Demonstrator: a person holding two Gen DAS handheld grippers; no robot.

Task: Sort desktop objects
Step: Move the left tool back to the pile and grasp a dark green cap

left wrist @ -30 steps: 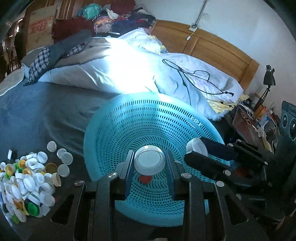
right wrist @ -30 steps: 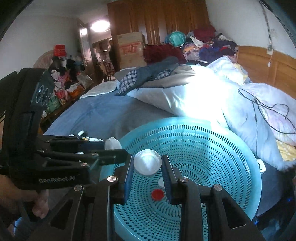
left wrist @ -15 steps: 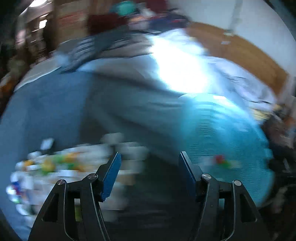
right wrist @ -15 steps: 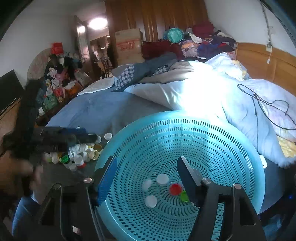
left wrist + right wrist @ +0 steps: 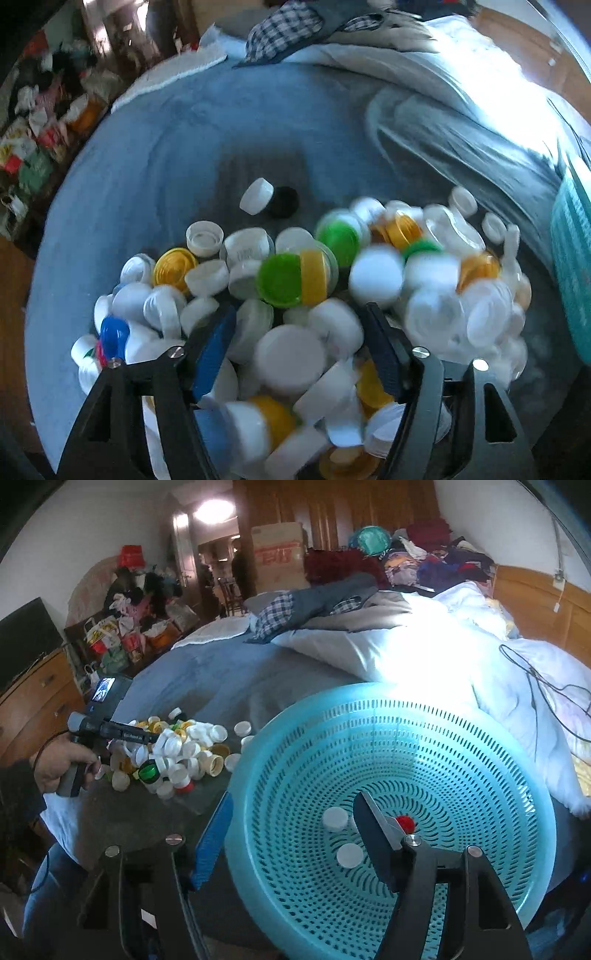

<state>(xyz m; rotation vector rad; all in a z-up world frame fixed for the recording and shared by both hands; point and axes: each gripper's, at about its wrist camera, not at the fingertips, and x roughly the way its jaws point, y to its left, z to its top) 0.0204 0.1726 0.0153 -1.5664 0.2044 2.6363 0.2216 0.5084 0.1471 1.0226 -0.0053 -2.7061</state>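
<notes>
Left wrist view: the left hand-held gripper (image 5: 297, 347) is spread wide and pushed down into the pile of bottle caps (image 5: 314, 295) on the tabletop (image 5: 258, 173), a large white cap (image 5: 290, 358) lying between its fingers — not yet pinched. This looks like the pick-up step; the next move calls for closing on that one cap without dragging its neighbours.

Right wrist view: the right hand-held gripper (image 5: 291, 830) hangs empty, jaws apart, straddling the near rim of the turquoise basket (image 5: 424, 716), which holds two white caps (image 5: 335, 819) and a red one (image 5: 405, 821) — the pile sits just left of it.
</notes>
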